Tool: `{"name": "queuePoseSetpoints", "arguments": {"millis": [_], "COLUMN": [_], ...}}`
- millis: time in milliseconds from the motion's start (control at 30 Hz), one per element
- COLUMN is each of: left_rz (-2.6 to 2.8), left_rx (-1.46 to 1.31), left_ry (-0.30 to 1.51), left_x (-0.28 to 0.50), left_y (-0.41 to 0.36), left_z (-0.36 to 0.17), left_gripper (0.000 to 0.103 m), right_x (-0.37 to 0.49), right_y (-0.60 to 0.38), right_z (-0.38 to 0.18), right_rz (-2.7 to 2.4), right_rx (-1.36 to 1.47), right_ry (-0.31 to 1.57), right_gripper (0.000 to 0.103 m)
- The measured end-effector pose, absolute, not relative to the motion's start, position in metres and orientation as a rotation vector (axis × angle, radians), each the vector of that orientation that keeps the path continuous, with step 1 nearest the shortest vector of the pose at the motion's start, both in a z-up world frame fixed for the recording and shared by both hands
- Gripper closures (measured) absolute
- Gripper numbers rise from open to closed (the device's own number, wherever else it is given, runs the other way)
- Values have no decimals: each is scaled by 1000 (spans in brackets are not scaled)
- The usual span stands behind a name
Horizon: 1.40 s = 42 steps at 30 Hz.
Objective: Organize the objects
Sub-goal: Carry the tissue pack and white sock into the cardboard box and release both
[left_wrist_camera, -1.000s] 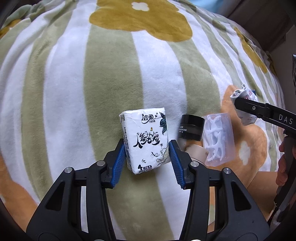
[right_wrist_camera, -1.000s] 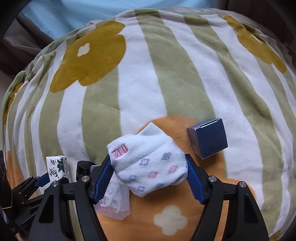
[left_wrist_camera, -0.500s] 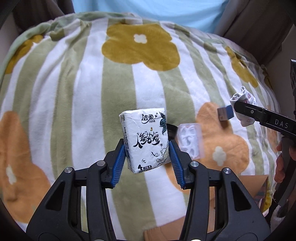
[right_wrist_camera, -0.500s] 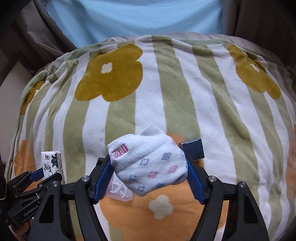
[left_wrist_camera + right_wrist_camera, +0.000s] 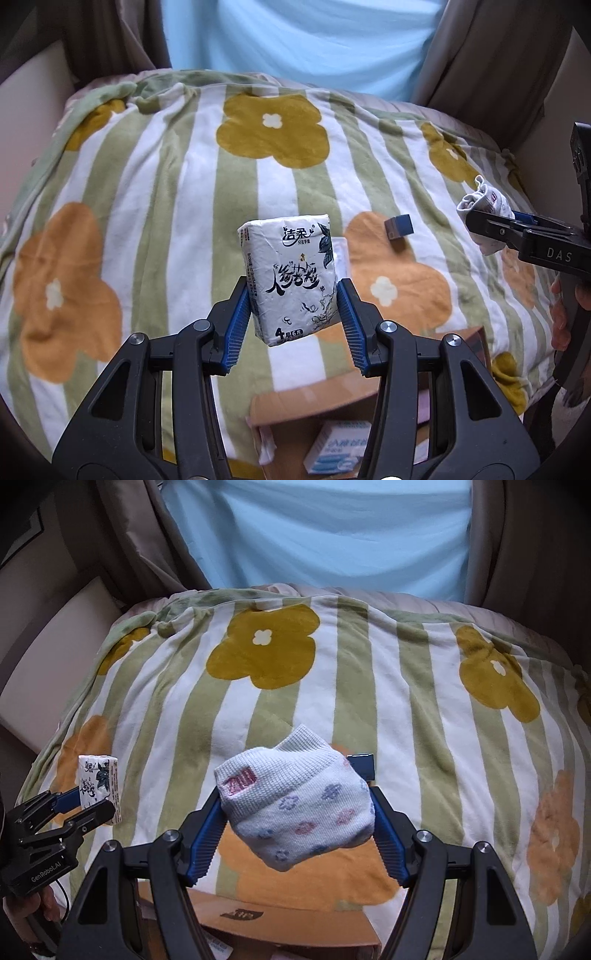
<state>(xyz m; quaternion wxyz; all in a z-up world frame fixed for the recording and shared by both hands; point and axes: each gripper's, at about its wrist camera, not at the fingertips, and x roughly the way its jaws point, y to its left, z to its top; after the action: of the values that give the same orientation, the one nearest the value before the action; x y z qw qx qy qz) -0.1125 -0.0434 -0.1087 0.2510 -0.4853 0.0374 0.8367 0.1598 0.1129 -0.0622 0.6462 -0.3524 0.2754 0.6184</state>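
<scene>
striped flower blanket (image 5: 155,206) fills both views, blue curtain (image 5: 317,535) upper frame, a bed by the look of it.

left tongs (image 5: 291,314): narrowed down onto the tissue pack (image 5: 291,277), blue pads pressing both its sides, pack upright in frame centre, clear of the blanket. also visible at left edge of the right view (image 5: 99,788).

right tongs (image 5: 297,827): clamped on the balled sock (image 5: 295,805), white with small flower print, squeezed between the pads, centre frame.

change vs 1 s ago: both cameras have pulled up and back. the blanket was filling the frame, now the curtain and bed edges show. neither grip has changed. the cardboard box (image 5: 317,406) has come into view at the bottom of both frames, with a small blue-white carton (image 5: 338,446) inside in the left view.

left on the blanket: small blue box (image 5: 399,227) right of centre, and a clear plastic packet mostly hidden behind the tissue pack. the black jar seen earlier is no longer visible.

read: lift is done and both items are in transit, likely towards the cardboard box below. next is probably lower and release over the opening. risk: the sock is soft and could snag a pad on release.
</scene>
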Motion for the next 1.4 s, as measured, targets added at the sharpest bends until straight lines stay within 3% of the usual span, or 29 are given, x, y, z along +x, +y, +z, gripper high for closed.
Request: {"name": "queuePoseSetpoints", "arguments": {"millis": [333, 667, 967, 1367, 1400], "left_rz": [2314, 2247, 2225, 2233, 2248], "left_rx": [-1376, -1499, -1576, -1536, -1519], "left_ry": [66, 50, 6, 64, 71], "left_x": [-27, 37, 56, 50, 50], "left_y": [-68, -68, -68, -55, -54], "left_z": [-112, -170, -211, -202, -200], "left_gripper": [60, 60, 60, 60, 56], "right_x": [152, 155, 169, 173, 174], "right_y": [43, -7, -21, -12, -9], "right_z": [-66, -119, -178, -173, -174], "right_rz": [1514, 1566, 1541, 1541, 1547], "right_rx": [-884, -1008, -1057, -1020, -1017], "right_ry": [628, 692, 807, 857, 904], "right_gripper": [33, 33, 33, 32, 30]}}
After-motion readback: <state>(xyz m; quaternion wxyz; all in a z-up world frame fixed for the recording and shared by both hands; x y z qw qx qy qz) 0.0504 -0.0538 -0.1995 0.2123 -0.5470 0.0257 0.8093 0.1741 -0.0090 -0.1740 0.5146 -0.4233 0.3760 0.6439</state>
